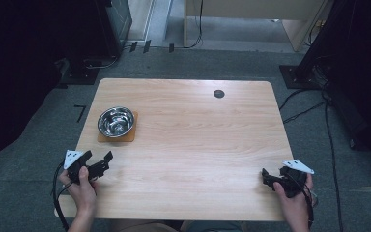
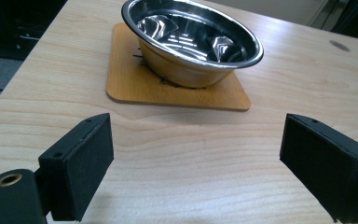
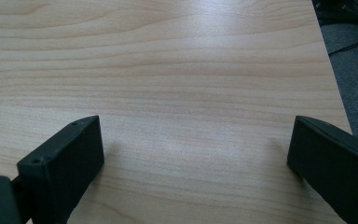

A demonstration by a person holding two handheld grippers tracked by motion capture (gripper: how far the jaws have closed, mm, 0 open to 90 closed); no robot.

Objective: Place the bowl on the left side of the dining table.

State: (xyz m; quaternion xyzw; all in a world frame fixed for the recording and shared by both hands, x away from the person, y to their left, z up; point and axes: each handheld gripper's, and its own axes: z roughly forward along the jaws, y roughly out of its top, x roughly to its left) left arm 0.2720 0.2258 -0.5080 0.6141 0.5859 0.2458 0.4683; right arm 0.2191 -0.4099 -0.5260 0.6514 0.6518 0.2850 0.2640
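Observation:
A shiny steel bowl [image 1: 116, 121] stands empty on a thin orange-brown wooden mat [image 1: 125, 137] at the left of the light wood table [image 1: 198, 135]. My left gripper [image 1: 98, 156] is held open at the table's near left edge, a short way in front of the bowl. In the left gripper view the bowl [image 2: 193, 39] and mat [image 2: 130, 81] lie ahead of the left gripper [image 2: 198, 137], whose jaws stand wide apart with nothing between them. My right gripper [image 1: 266, 178] rests open at the near right edge. In its own view the right gripper [image 3: 193, 140] has bare wood between its jaws.
A small dark round grommet [image 1: 219, 94] sits in the tabletop near the far edge. Grey carpet [image 1: 348, 193] surrounds the table, with cables [image 1: 331, 140] on the right and dark stands and furniture behind. The table's right edge [image 3: 333, 79] runs close to the right gripper.

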